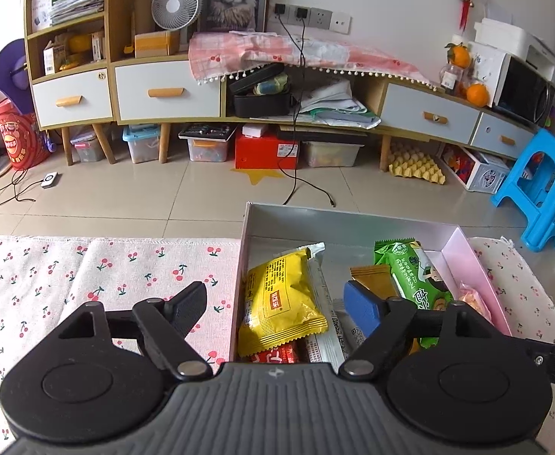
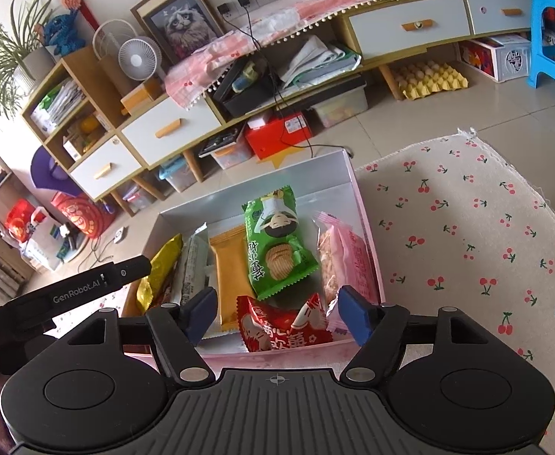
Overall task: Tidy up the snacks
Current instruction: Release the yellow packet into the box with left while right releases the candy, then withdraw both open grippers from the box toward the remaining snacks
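A pink-walled box (image 1: 478, 265) (image 2: 359, 197) on the cherry-print cloth holds several snack packs: a yellow pack (image 1: 281, 299) (image 2: 159, 265), an orange pack (image 2: 230, 269), a green biscuit pack (image 1: 414, 269) (image 2: 277, 242), a pink pack (image 2: 347, 254) and a red pack (image 2: 283, 324). My left gripper (image 1: 277, 303) is open and empty, its fingers astride the box's left wall above the yellow pack. My right gripper (image 2: 277, 311) is open, its fingers either side of the red pack at the box's near wall, not closed on it.
The cherry-print cloth (image 1: 87, 276) (image 2: 467, 235) lies on both sides of the box. Behind are a tiled floor, a low cabinet (image 1: 163, 87) with drawers, storage bins, a cable (image 1: 296, 174) and a blue stool (image 1: 543, 189).
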